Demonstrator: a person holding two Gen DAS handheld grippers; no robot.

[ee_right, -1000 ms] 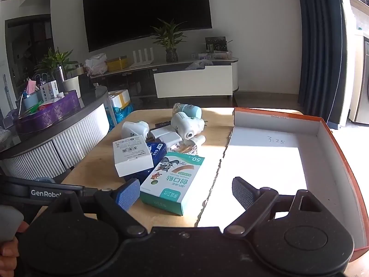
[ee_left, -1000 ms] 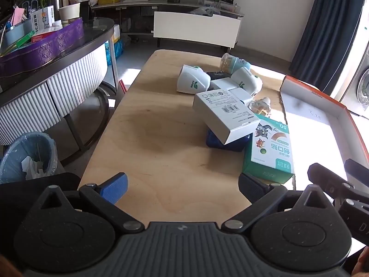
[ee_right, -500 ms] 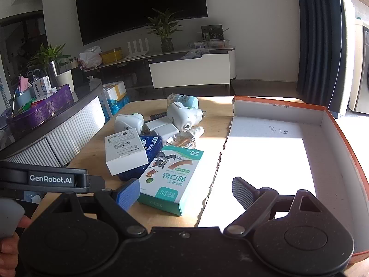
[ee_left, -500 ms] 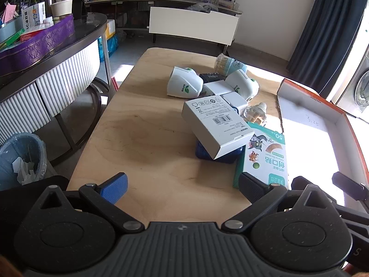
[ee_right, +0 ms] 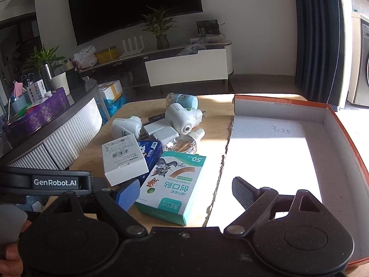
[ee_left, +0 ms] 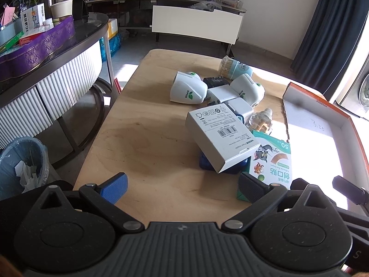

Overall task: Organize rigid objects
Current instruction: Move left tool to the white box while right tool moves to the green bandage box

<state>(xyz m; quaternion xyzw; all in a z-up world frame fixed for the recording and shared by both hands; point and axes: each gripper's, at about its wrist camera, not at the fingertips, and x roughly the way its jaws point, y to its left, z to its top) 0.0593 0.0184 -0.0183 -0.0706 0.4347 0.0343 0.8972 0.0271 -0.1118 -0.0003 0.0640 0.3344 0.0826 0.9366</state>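
Blue box (ee_left: 221, 166) mostly hidden under white box (ee_left: 221, 136), label unreadable

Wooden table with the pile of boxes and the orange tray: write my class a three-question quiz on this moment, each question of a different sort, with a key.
1. True or false: the white barcode box lies flat on the wooden table.
2. Multiple choice: the green bandage box lies (A) inside the orange tray, (B) on the table beside the tray, (C) in the right gripper.
3. Fill in: both the left gripper and the right gripper are ____.

Key: 1 false, it rests tilted on the blue box. 2 B. 3 open, holding nothing.
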